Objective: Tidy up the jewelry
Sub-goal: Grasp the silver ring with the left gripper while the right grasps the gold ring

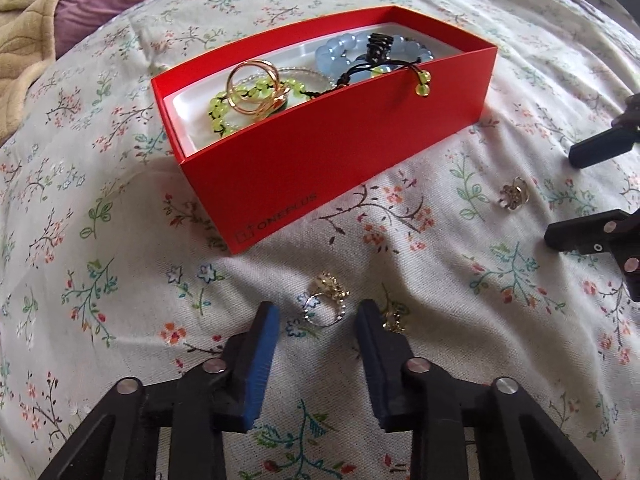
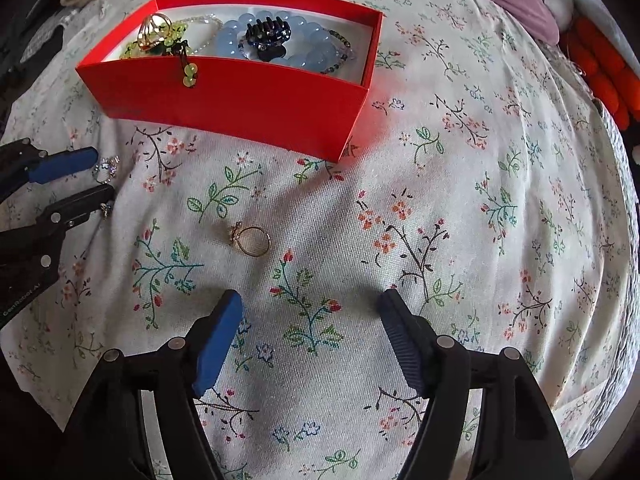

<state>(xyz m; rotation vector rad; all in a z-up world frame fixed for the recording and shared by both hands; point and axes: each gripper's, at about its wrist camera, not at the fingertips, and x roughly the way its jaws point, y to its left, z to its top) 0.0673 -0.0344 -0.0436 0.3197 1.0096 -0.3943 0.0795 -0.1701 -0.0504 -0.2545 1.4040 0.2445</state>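
Red cardboard forms the OnePlus box (image 1: 320,148) on the floral bedspread (image 1: 120,288), already loaded with bead bracelets and a gold ring. A silver ring (image 1: 326,306) is framed between the spread fingers of the left gripper (image 1: 318,312), untouched. A small ornate piece (image 1: 394,322) lies just beside its right finger and could be nudged or pinched along. The right gripper (image 2: 310,308) is held wide, empty, short of a gold ring (image 2: 252,240); soft cloth could let rings slip.
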